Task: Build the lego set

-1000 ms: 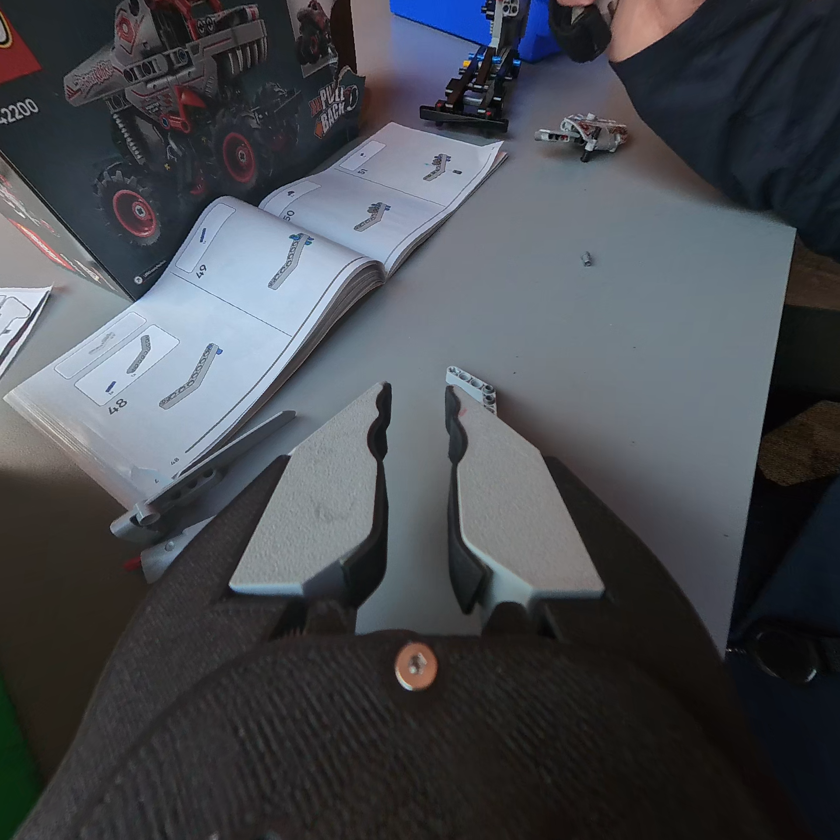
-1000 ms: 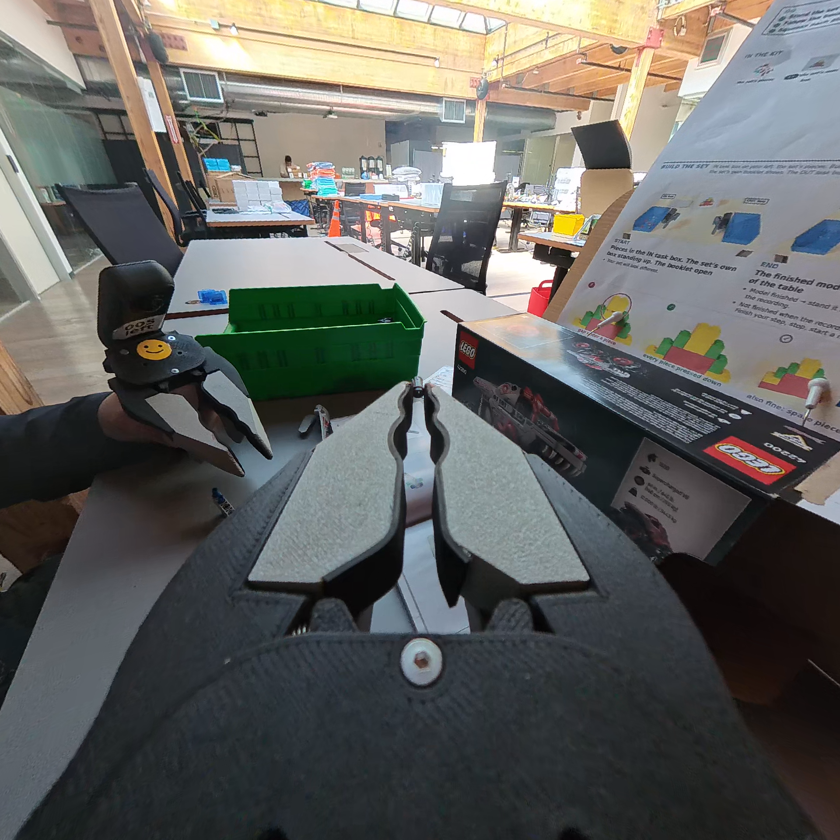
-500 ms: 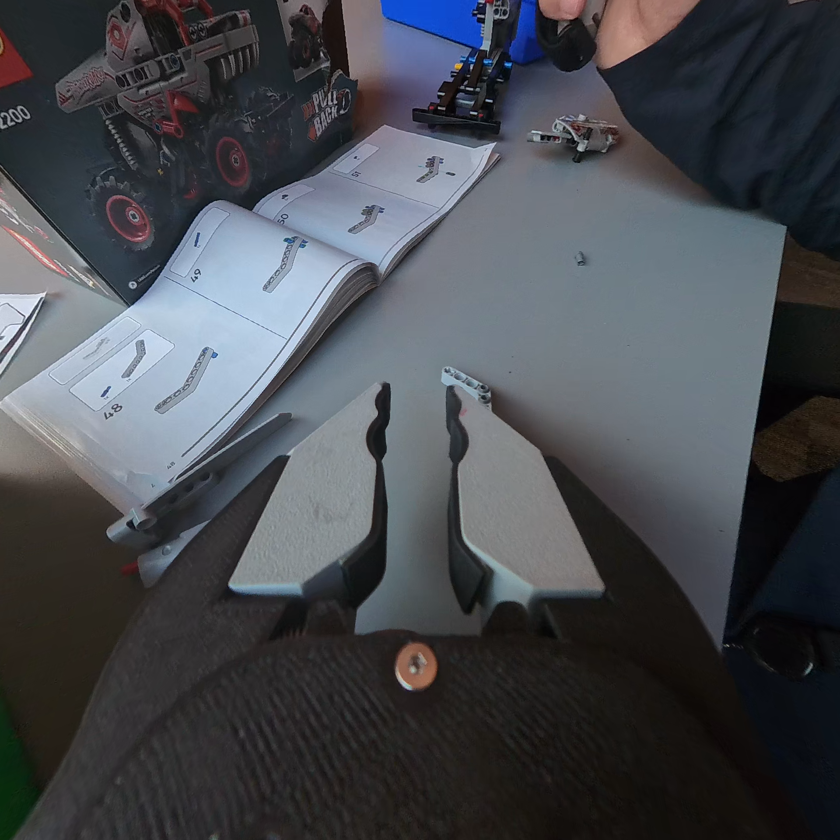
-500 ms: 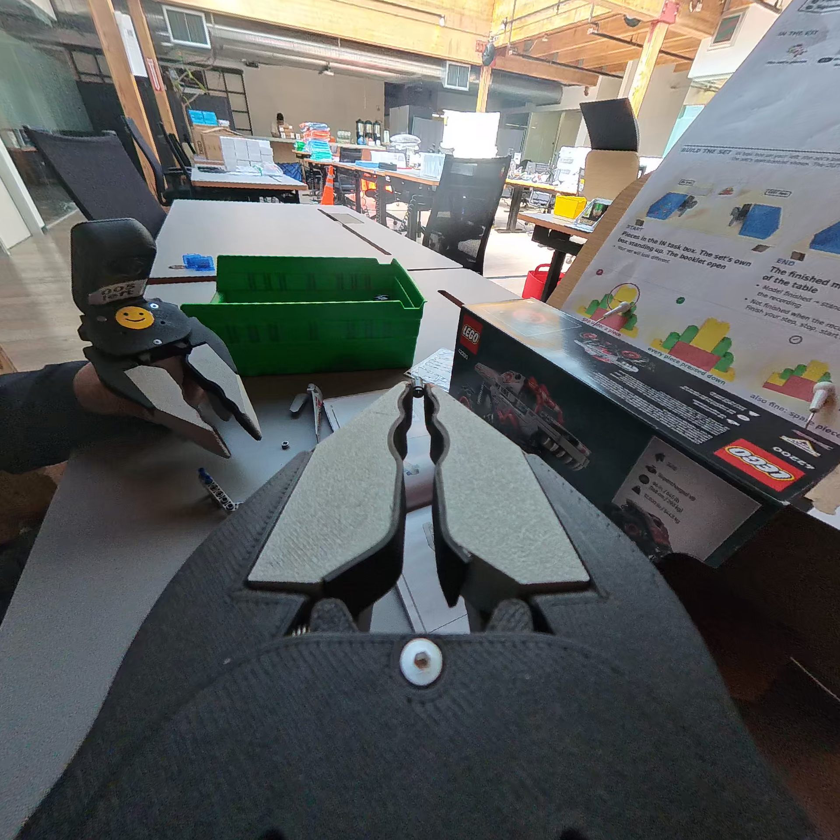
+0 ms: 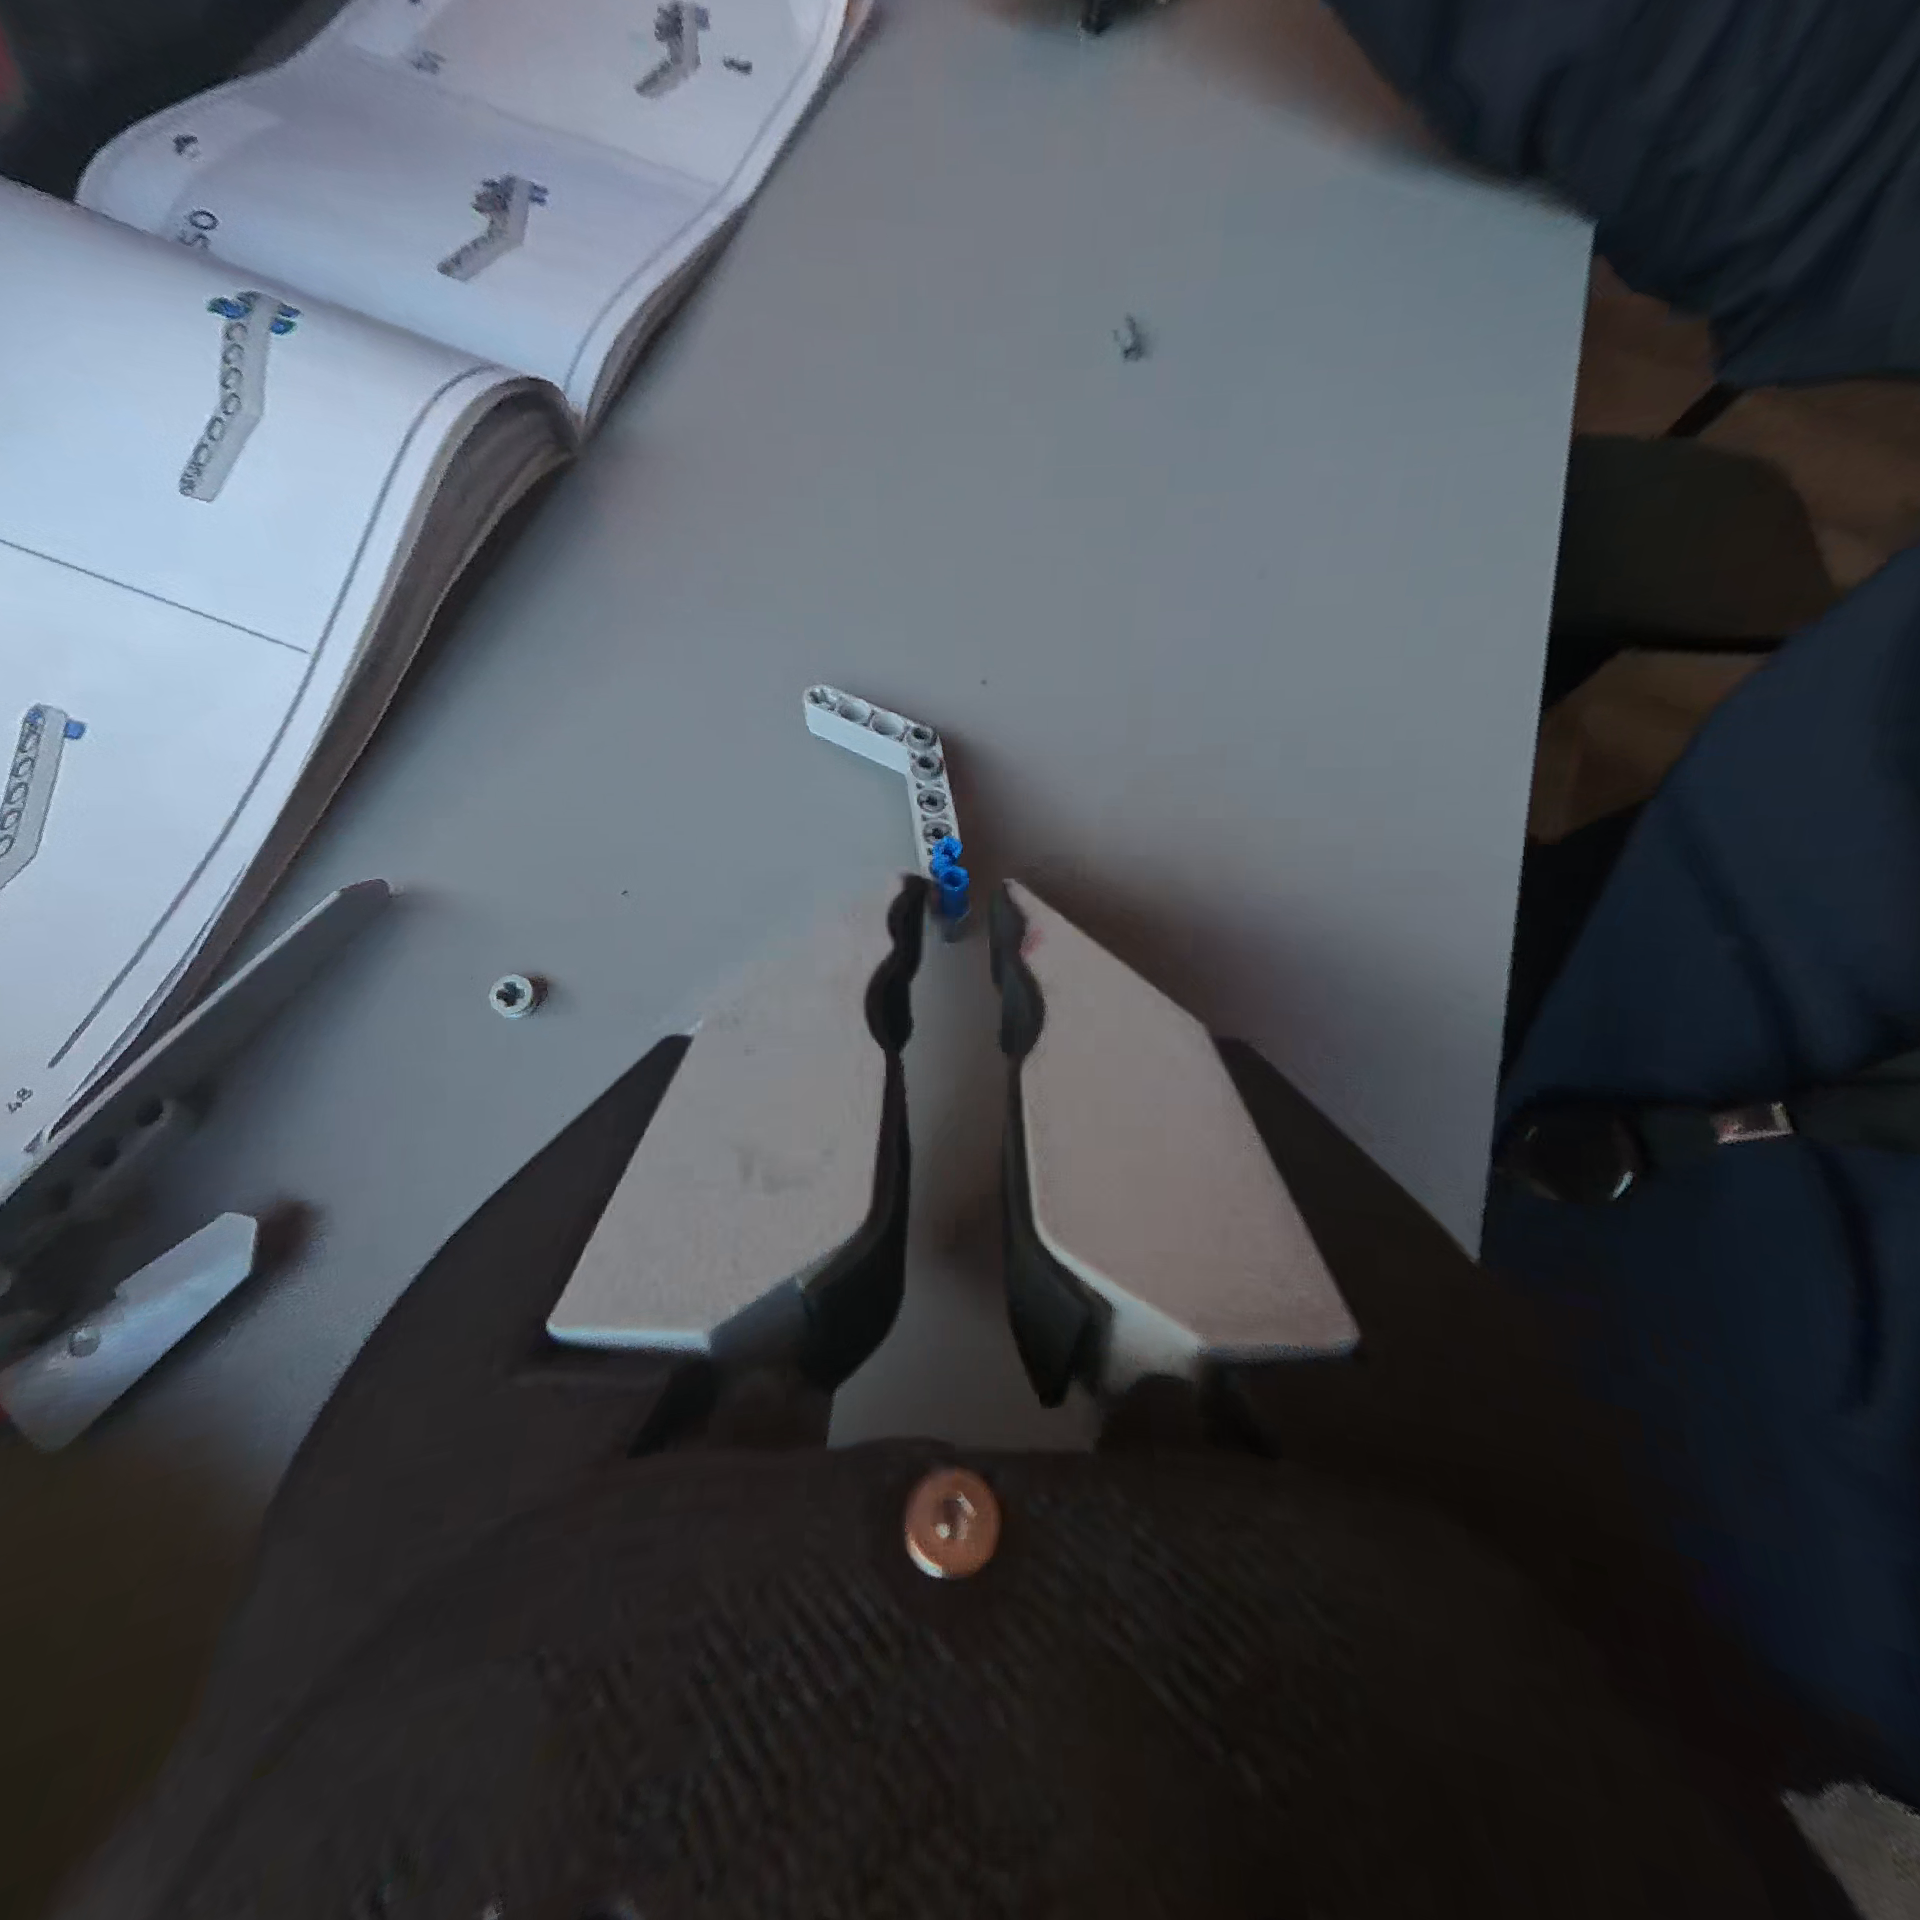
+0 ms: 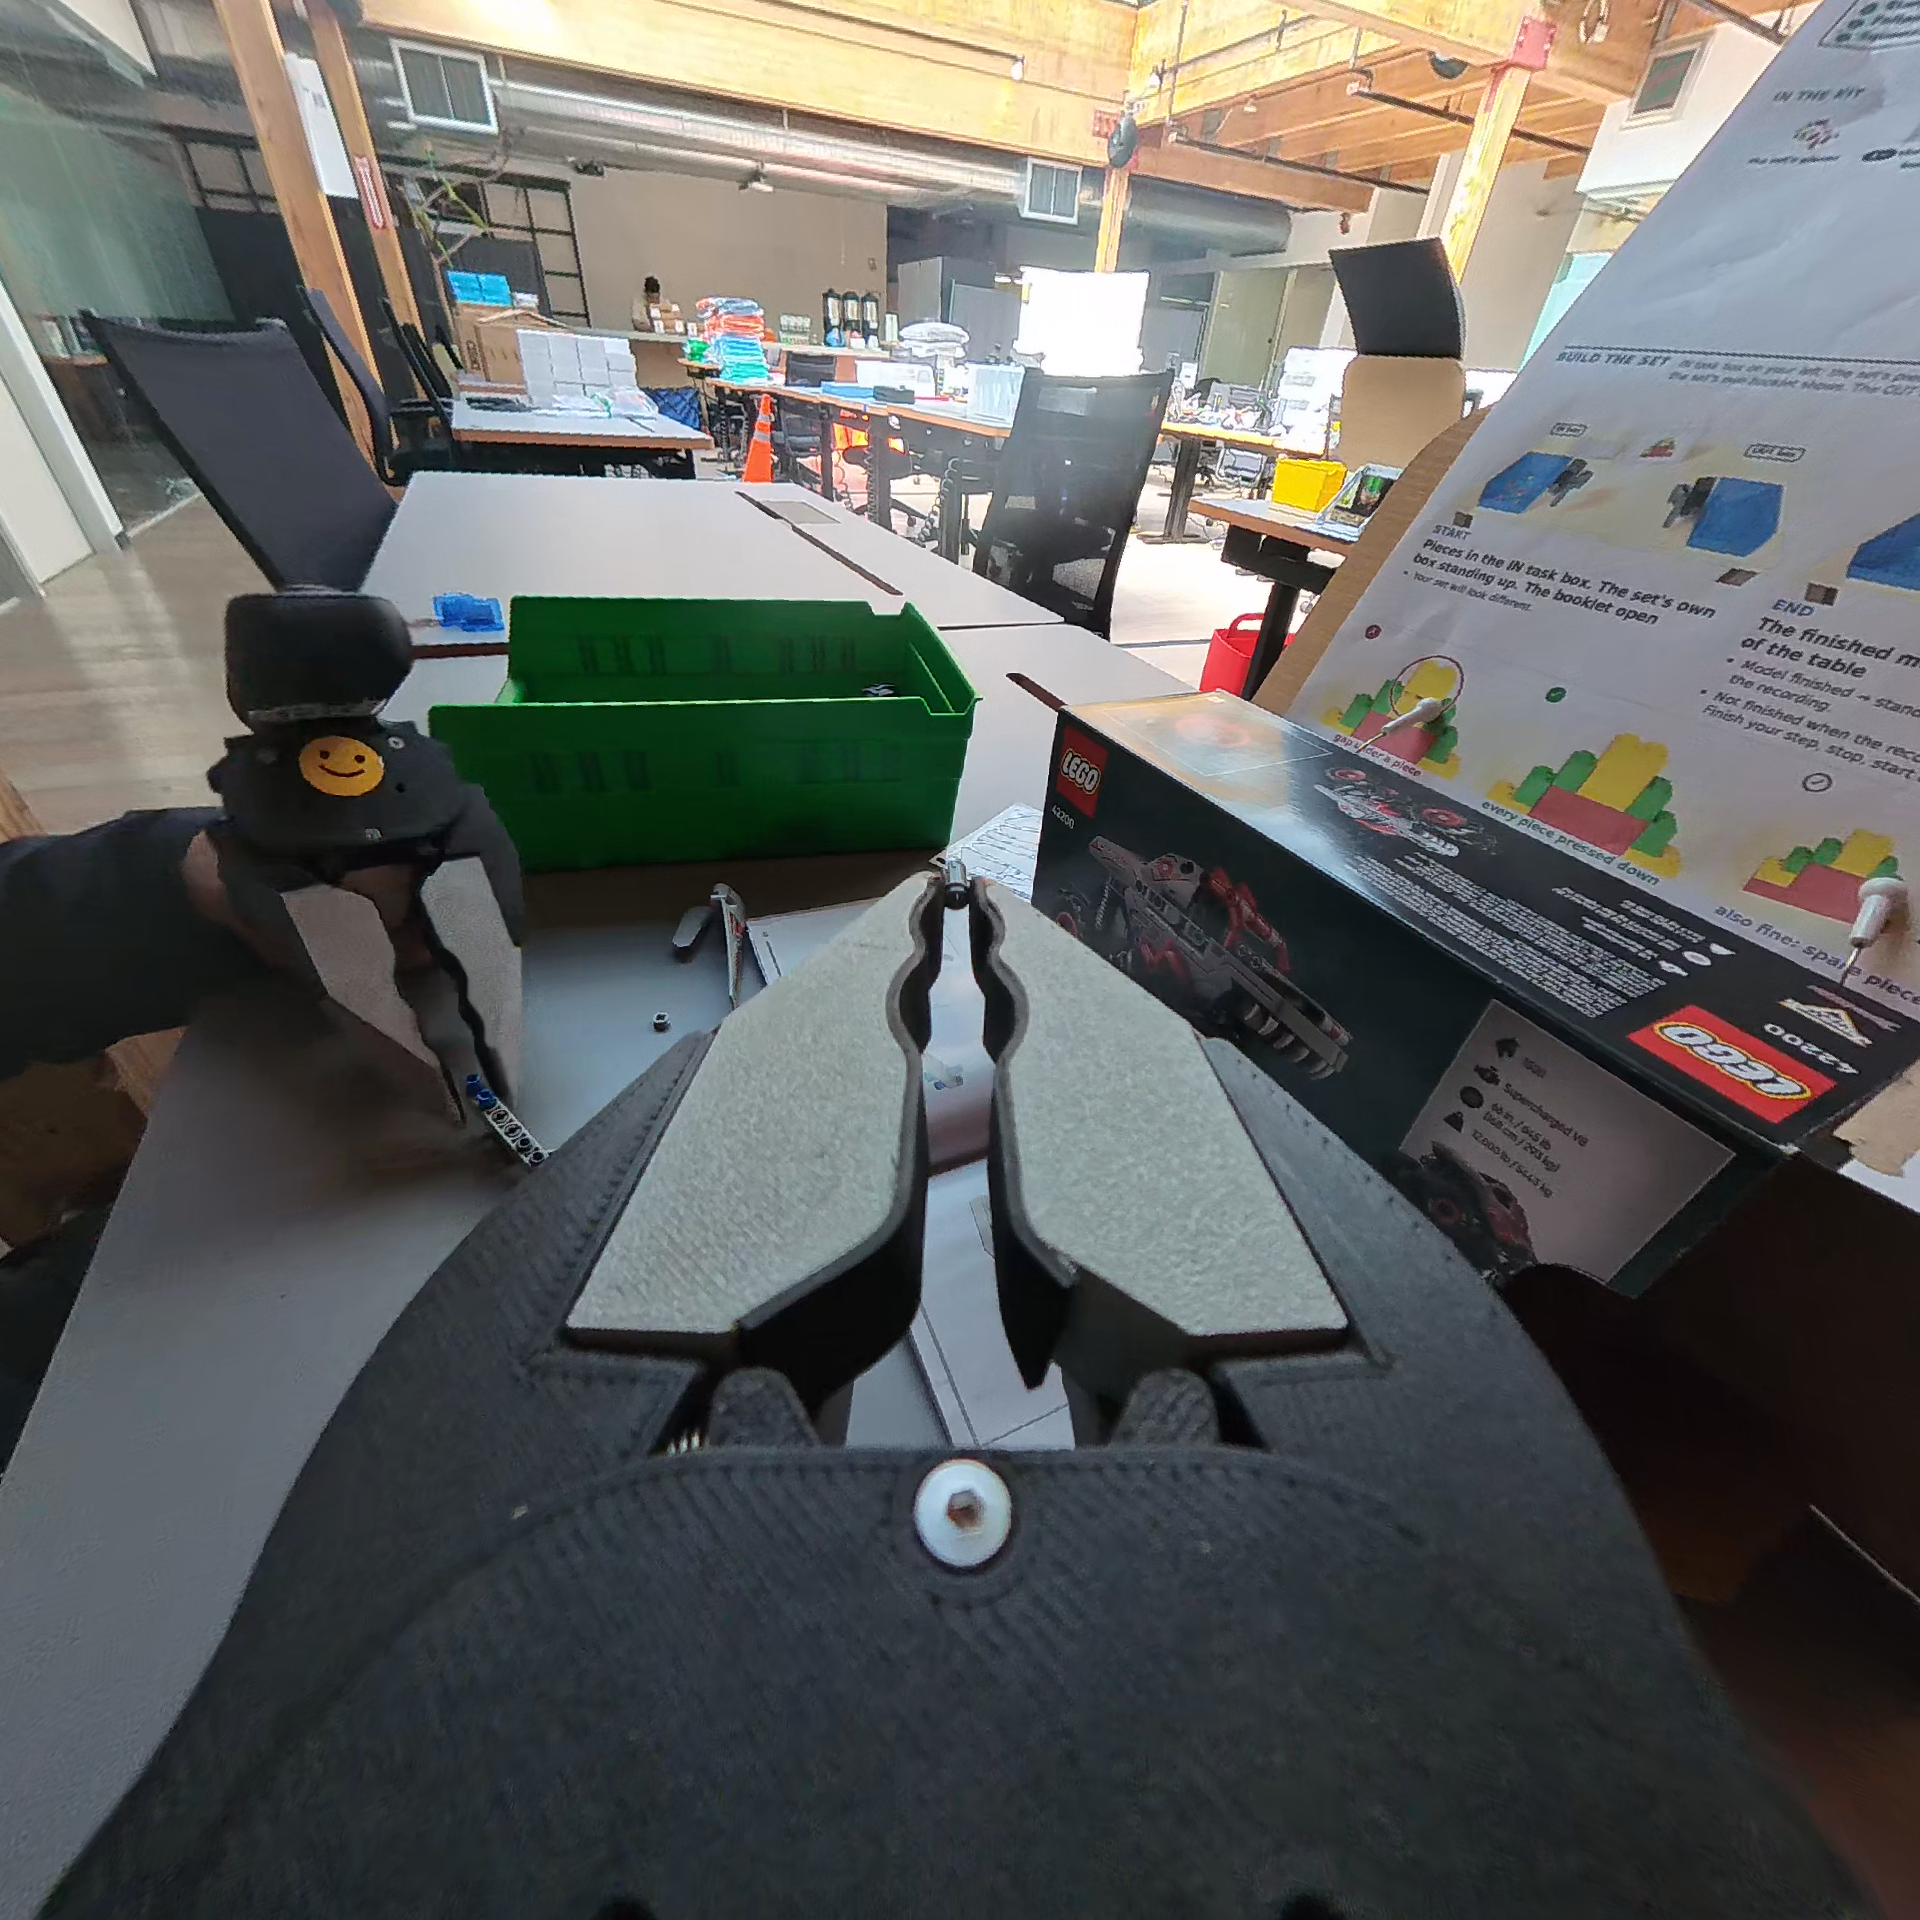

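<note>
Left gripper (image 5: 951,896), jaws slightly spread, straddles the blue-pinned end of a bent white holed plastic beam (image 5: 902,770) on the grey table (image 5: 1195,582); right gripper (image 6: 955,896) pinches a tiny dark pin (image 6: 954,889) aloft.

Grey table (image 5: 1195,540) bears booklet (image 5: 260,436), bent beam (image 5: 894,764), green bin (image 6: 717,748).

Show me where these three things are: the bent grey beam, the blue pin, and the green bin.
bent grey beam (image 5: 914,764), left wrist view, on its elbow.
blue pin (image 5: 949,871), left wrist view, on its body at the beam's near end.
green bin (image 6: 717,774), right wrist view, on its front wall.
</note>
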Motion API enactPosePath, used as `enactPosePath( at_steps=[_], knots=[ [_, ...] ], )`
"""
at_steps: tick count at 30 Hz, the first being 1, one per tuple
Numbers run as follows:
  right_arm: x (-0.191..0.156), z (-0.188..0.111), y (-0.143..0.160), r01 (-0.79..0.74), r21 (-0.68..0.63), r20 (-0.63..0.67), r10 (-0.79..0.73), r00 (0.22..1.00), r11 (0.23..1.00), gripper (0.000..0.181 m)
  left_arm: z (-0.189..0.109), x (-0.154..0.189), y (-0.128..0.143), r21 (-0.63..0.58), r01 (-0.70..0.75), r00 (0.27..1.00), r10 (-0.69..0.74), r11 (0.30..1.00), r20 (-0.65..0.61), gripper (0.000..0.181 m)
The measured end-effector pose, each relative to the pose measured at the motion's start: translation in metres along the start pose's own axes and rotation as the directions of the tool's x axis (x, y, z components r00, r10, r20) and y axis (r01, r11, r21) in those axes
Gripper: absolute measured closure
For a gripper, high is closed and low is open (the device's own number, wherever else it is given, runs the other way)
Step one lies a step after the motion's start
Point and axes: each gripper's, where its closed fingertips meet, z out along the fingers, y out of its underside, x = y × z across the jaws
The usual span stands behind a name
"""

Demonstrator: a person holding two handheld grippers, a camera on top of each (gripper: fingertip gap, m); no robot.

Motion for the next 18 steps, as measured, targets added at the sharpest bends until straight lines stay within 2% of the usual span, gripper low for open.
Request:
enactPosePath(
  at_steps=[4,6,7,8,9,10,11,12,13,14,15,18],
  knots=[
    [0.001,0.002,0.004,-0.011,-0.008,0.004,0.011,1.0,1.0,0.18,0.003,-0.002,0.002,-0.043,-0.135,0.985,0.139,0.99,0.104,0.177],
    [0.001,0.004,0.007,-0.017,-0.018,0.009,0.017,1.0,1.0,0.18,-0.002,-0.013,-0.001,-0.095,-0.311,0.913,0.325,0.946,0.246,0.177],
    [0.001,0.005,0.009,-0.017,-0.024,0.01,0.018,1.0,1.0,0.18,-0.007,-0.018,-0.003,-0.159,-0.43,0.827,0.458,0.889,0.325,0.178],
    [0.0,0.006,0.011,-0.018,-0.03,0.012,0.018,1.0,0.999,0.18,-0.013,-0.023,-0.008,-0.252,-0.552,0.69,0.605,0.795,0.398,0.178],
    [0.0,0.007,0.013,-0.019,-0.035,0.014,0.019,1.0,0.999,0.18,-0.02,-0.027,-0.014,-0.374,-0.651,0.496,0.744,0.66,0.447,0.178],
    [0.0,0.009,0.015,-0.02,-0.041,0.017,0.021,1.0,0.999,0.18,-0.027,-0.032,-0.02,-0.516,-0.701,0.264,0.851,0.493,0.454,0.181],
    [0.0,0.01,0.017,-0.02,-0.049,0.02,0.021,1.0,0.999,0.18,-0.032,-0.035,-0.025,-0.645,-0.696,0.033,0.911,0.316,0.41,0.179],
    [0.0,0.011,0.019,-0.019,-0.058,0.021,0.02,1.0,0.998,0.18,-0.032,-0.037,-0.027,-0.735,-0.659,-0.144,0.934,0.157,0.328,0.178],
    [0.0,0.012,0.022,-0.019,-0.065,0.021,0.02,1.0,0.998,0.18,-0.03,-0.037,-0.027,-0.78,-0.624,-0.261,0.93,0.043,0.26,0.178],
    [0.0,0.013,0.024,-0.02,-0.071,0.023,0.022,0.999,0.997,0.18,-0.026,-0.034,-0.026,-0.789,-0.614,-0.325,0.919,-0.024,0.225,0.179],
    [-0.001,0.014,0.025,-0.024,-0.076,0.027,0.026,0.999,0.997,0.18,-0.023,-0.029,-0.025,-0.781,-0.621,-0.356,0.91,-0.062,0.211,0.179],
    [-0.002,0.017,0.029,-0.027,-0.088,0.031,0.029,0.999,0.996,0.18,-0.029,-0.008,-0.042,-0.764,-0.637,-0.465,0.841,-0.101,0.276,0.179]
  ],
)
